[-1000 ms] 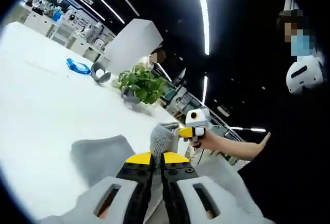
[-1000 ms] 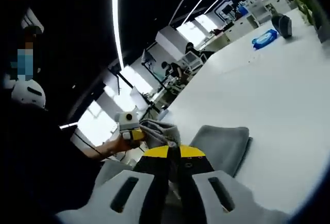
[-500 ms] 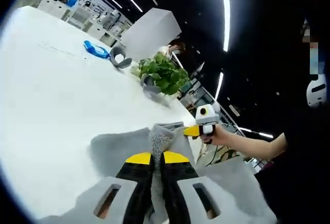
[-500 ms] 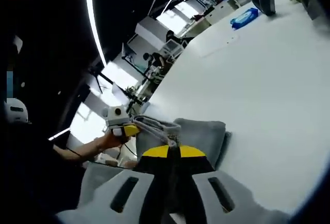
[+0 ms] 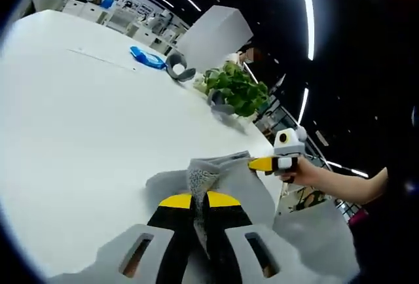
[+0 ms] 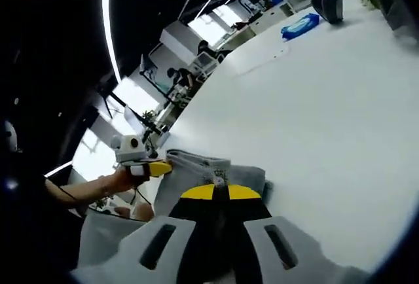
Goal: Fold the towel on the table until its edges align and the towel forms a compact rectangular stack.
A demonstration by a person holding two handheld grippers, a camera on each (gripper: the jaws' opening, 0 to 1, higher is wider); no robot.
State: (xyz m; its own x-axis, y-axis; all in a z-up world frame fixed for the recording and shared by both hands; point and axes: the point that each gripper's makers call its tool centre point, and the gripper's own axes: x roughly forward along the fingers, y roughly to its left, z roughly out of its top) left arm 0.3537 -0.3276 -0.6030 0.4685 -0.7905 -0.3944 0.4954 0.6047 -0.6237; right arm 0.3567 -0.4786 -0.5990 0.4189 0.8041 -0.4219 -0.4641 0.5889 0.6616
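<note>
A grey towel [image 5: 226, 182] hangs lifted over the white table [image 5: 85, 120], its upper edge stretched between both grippers. My left gripper [image 5: 199, 196] is shut on one corner of the towel, which bunches up between the yellow-tipped jaws. In the left gripper view the right gripper [image 5: 263, 163] comes in from the right, held by a hand, pinching the other corner. In the right gripper view my right gripper [image 6: 219, 191] is shut on the towel [image 6: 196, 166], and the left gripper [image 6: 156, 167] holds the far corner at the left.
A potted green plant [image 5: 237, 91], a grey headset-like object [image 5: 177, 69] and a blue packet [image 5: 147, 57] stand at the table's far side. The blue packet [image 6: 300, 25] appears again far off in the right gripper view. Office desks lie behind.
Both views have tilted further down toward the table. The towel's held edge has moved forward over the table, with both grippers still shut on its corners.
</note>
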